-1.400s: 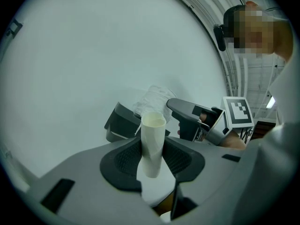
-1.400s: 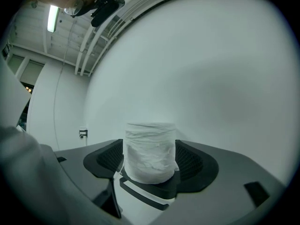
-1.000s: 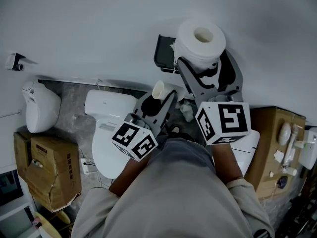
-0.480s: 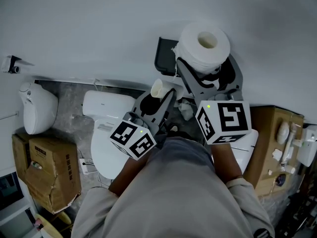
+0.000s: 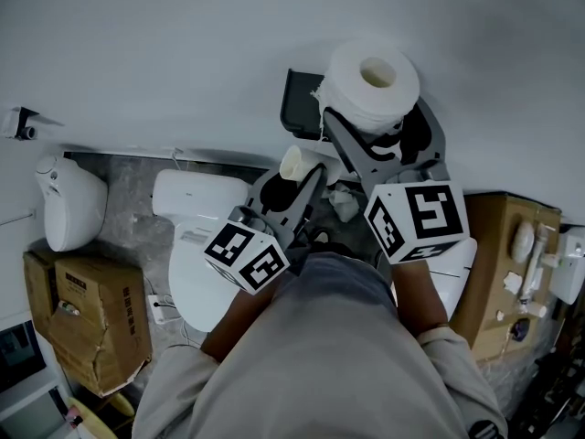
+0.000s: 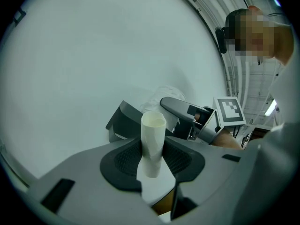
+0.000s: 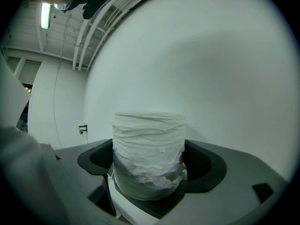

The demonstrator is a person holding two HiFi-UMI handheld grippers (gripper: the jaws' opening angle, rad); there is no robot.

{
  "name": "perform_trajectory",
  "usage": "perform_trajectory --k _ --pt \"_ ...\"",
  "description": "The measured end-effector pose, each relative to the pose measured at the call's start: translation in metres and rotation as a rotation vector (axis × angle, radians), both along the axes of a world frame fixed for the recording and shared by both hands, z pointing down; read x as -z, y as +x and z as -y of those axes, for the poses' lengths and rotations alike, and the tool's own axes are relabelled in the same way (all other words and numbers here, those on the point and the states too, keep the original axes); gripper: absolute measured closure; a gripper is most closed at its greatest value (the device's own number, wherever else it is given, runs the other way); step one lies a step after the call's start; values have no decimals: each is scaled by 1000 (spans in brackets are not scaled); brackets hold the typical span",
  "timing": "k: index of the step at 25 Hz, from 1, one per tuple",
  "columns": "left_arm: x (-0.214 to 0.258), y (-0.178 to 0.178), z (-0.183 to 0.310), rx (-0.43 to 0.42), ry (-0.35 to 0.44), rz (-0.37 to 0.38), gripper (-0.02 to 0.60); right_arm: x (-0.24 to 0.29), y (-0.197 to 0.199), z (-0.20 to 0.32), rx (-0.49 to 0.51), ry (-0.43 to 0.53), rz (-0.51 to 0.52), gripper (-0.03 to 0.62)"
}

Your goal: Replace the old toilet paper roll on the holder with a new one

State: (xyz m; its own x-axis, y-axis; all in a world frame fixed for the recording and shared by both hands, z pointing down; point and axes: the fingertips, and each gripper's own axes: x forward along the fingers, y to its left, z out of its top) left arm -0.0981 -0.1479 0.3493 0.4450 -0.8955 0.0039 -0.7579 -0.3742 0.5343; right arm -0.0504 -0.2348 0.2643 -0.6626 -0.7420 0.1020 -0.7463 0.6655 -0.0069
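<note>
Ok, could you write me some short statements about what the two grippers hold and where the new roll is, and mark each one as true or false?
1. The right gripper is shut on a full toilet paper roll. True.
2. The left gripper has nothing between its jaws. False: its pads press on an empty paper tube, which stands upright there.
3. The toilet paper roll already sits on the dark holder on the wall. False: it is between the right gripper's jaws, not mounted.
4. In the head view, a white toilet shows below and to the left of the holder. True.
</note>
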Motion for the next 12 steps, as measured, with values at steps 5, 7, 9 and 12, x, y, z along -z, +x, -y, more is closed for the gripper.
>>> perform_trajectory --k 5,7,9,12 --pt "1 0 -3 10 3 1 457 0 0 -2 25 -6 12 148" --pt "1 1 -4 7 7 -1 457 1 0 -6 37 -3 18 148" --pt "2 2 -7 9 7 -2 457 2 0 -10 44 0 22 148" --pt "4 9 -10 -9 20 3 457 4 5 -14 48 3 30 148"
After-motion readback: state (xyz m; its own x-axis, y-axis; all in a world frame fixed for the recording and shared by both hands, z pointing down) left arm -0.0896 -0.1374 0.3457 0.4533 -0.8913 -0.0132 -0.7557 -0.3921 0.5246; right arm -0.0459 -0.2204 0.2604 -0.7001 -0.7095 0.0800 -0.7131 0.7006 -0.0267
